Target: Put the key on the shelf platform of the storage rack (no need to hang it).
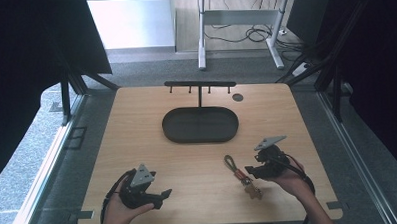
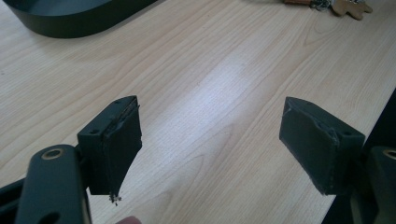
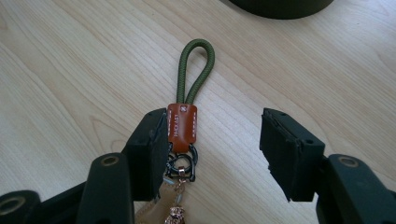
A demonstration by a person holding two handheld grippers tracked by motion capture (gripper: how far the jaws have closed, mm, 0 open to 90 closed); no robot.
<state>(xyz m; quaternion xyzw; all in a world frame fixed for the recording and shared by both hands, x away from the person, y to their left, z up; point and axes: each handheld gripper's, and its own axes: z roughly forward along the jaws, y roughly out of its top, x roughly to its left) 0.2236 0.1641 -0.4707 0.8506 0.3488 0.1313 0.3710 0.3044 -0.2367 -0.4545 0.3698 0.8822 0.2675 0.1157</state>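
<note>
The right gripper (image 3: 212, 154), jaws half wide, is placed around the green cord keychain with brown leather tab (image 3: 182, 122); closing is needed next. The left gripper (image 2: 219, 149) is held wide, empty.

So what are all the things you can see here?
table: one, light wood, under everything
tray: one, black oval, middle of the table
rack: one, black T-shaped bar with small pegs, behind the tray
keychain: one, green cord loop, brown leather tab, metal rings, lying on the table between the right jaws
desk frame: one, white, on the floor beyond the table
left hand-held gripper: one, black, open over bare table
right hand-held gripper: one, black, open around the keychain
</note>
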